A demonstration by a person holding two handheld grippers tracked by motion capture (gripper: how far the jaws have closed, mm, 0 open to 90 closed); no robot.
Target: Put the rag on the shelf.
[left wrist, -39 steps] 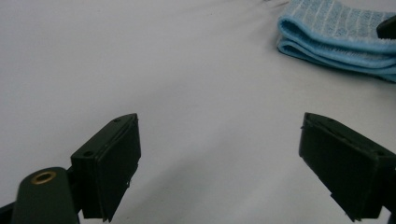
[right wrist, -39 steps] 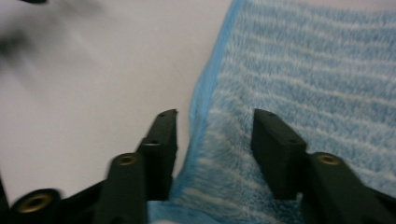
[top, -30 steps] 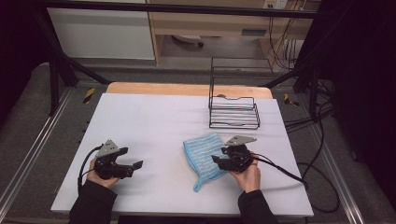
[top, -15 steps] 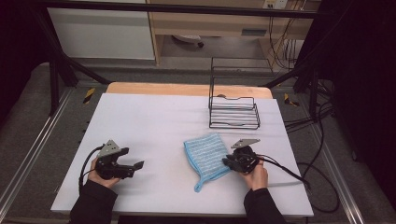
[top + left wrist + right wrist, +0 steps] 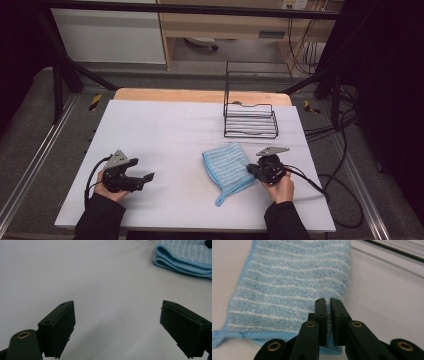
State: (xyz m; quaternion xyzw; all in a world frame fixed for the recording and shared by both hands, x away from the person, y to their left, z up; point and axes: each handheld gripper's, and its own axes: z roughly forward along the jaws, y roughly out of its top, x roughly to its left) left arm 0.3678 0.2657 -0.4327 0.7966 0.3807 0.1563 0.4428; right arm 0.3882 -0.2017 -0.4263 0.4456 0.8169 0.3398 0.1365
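A folded blue cloth with white stripes (image 5: 227, 165) lies on the white table (image 5: 165, 125), right of centre near the front. My right gripper (image 5: 252, 171) sits at the cloth's right edge. In the right gripper view its jaws (image 5: 328, 302) are pressed together on the edge of the cloth (image 5: 287, 277). My left gripper (image 5: 148, 177) rests low over the table at the front left, pointing right. Its jaws (image 5: 117, 308) stand wide apart with bare table between them, and the cloth (image 5: 185, 255) lies far ahead.
A black wire rack (image 5: 250, 120) stands behind the cloth at the back right of the table. Cables (image 5: 320, 185) trail from the right gripper off the table's right side. A wooden strip (image 5: 200, 95) runs along the far edge.
My right gripper has shifted to the right along the table, and the cloth's right side has moved slightly with it. The left gripper has stayed in place.
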